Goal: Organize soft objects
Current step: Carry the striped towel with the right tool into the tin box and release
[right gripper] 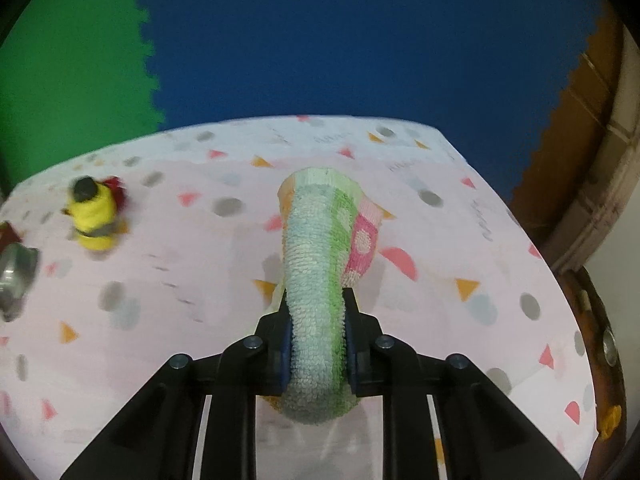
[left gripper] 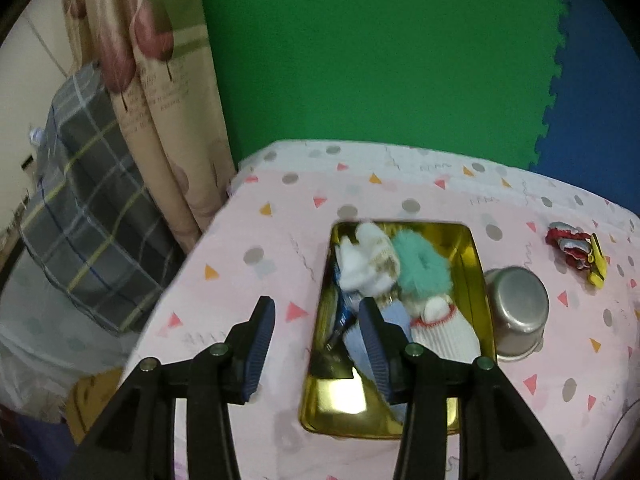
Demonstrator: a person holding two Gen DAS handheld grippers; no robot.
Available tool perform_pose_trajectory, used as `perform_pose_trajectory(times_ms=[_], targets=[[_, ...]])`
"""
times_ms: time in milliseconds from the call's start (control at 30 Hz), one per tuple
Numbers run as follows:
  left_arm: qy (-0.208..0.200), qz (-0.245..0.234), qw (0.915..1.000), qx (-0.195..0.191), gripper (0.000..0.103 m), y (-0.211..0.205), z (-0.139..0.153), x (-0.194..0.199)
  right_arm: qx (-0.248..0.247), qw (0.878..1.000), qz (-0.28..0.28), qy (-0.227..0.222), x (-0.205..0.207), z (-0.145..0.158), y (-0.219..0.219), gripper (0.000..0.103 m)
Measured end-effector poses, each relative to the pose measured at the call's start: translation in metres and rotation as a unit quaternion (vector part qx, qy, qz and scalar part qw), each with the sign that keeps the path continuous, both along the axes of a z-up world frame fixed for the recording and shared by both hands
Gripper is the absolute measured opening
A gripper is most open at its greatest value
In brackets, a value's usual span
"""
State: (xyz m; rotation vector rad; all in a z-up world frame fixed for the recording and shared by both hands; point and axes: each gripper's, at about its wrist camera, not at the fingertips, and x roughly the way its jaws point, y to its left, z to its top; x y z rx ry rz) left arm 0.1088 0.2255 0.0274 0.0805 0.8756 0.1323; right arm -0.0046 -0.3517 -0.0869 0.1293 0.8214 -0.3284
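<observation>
A gold tray (left gripper: pixel 472 280) lies on the pink patterned tablecloth (left gripper: pixel 248 232) and holds a white sock (left gripper: pixel 360 264), a teal fluffy scrunchie (left gripper: pixel 424 268), a white sock with red trim (left gripper: pixel 444 332) and a light blue cloth (left gripper: pixel 356 348). My left gripper (left gripper: pixel 318 320) hangs open above the tray's left edge, nothing between its blue pads. My right gripper (right gripper: pixel 316 320) is shut on a folded terry towel (right gripper: pixel 320 248) striped pale blue, green and pink; the towel sticks out ahead of the fingers above the tablecloth (right gripper: pixel 168 280).
An upturned metal pot (left gripper: pixel 516 308) stands right of the tray, and its rim (right gripper: pixel 16 276) shows at the right wrist view's left edge. A red and grey fabric bundle (left gripper: pixel 568 244) with a yellow piece (left gripper: pixel 598 264) lies further right. A yellow soft toy (right gripper: pixel 94 212) sits far left. Curtain (left gripper: pixel 160 100) and plaid bedding (left gripper: pixel 92 208) are left of the table.
</observation>
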Motion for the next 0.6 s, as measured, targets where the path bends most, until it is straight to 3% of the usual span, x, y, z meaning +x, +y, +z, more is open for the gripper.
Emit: perform_pose_trajectory(times_ms=[133,300,600], targets=[[0.016,0.019,0.9993,-0.029,0.045,0.003,-0.03,-0.006,-0.003,0.998,0.056,-0.013,0.009,0.023,0.047,0.018],[0.017,0.051,0.998,-0.033,0.045,0.014,-0.049,-0.016,0.009,0.99,0.139,-0.024,0.026,0.043,0.12,0.019],[0.007,0.09,0.9958,-0.016,0.045,0.037,-0.055,-0.033,0.076,0.956,0.281,-0.03,0.06,0.056,0.258,0.019]])
